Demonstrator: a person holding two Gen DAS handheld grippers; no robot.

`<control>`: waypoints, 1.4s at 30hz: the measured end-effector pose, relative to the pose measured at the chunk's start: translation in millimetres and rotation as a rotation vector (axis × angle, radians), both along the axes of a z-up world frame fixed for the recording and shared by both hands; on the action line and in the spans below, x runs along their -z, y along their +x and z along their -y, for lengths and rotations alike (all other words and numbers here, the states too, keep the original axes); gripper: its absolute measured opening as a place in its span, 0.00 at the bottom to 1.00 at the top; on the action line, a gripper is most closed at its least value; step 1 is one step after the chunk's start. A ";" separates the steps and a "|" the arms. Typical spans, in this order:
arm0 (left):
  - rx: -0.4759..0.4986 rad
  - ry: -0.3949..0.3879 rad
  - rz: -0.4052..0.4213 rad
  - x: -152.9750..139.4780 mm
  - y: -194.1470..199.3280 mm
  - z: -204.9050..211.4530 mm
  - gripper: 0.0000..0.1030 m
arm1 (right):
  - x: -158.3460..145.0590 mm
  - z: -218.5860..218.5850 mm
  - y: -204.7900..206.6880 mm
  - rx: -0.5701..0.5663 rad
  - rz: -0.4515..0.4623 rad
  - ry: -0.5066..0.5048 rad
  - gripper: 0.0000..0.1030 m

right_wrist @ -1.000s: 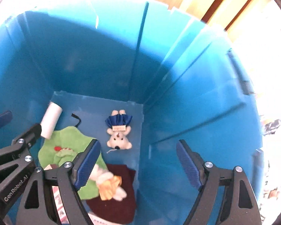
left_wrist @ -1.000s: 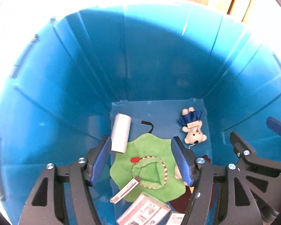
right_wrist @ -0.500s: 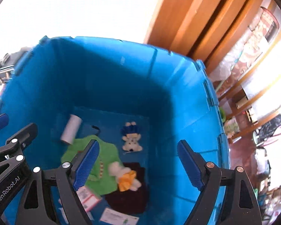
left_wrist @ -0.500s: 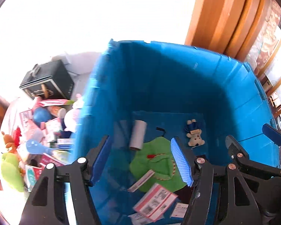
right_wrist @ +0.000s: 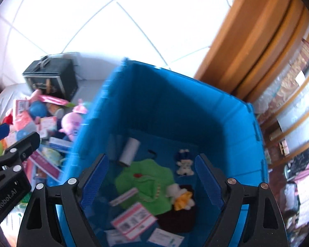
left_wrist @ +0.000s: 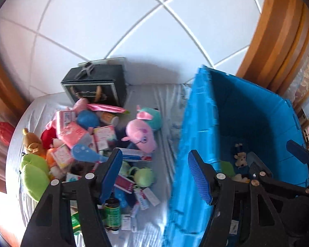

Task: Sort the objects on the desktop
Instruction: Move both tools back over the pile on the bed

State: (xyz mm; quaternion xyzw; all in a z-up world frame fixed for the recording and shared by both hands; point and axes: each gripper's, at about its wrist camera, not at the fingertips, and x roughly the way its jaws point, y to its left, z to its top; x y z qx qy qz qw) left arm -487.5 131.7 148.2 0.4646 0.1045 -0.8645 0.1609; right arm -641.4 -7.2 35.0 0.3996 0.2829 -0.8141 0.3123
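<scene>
While both tools hang empty above the blue bin (right_wrist: 226, 111), the step in hand looks like a return trip — fetching another item from the pile (left_wrist: 88, 142) on the cloth-covered desk (left_wrist: 166, 94). Left hand-held gripper (left_wrist: 154, 175) points steeply down, jaws apart, over the desk beside the bin wall; right hand-held gripper (right_wrist: 152, 177) gapes wide over the sorted toys (right_wrist: 146, 183). Next comes choosing one piece, perhaps the pink plush (left_wrist: 141, 134).

Toy pile (left_wrist: 88, 144) beside blue bin (left_wrist: 195, 123)
</scene>
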 end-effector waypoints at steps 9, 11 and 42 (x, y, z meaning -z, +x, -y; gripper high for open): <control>-0.081 -0.011 0.013 6.7 63.2 94.9 0.64 | -1.0 53.5 81.4 -0.089 0.024 -0.012 0.84; -0.082 -0.014 0.012 9.3 76.2 112.5 0.64 | 0.1 63.7 98.7 -0.107 0.035 -0.018 0.84; -0.252 -0.228 -0.203 150.5 328.2 174.8 0.75 | 106.6 23.3 278.9 -0.341 0.156 -0.404 1.00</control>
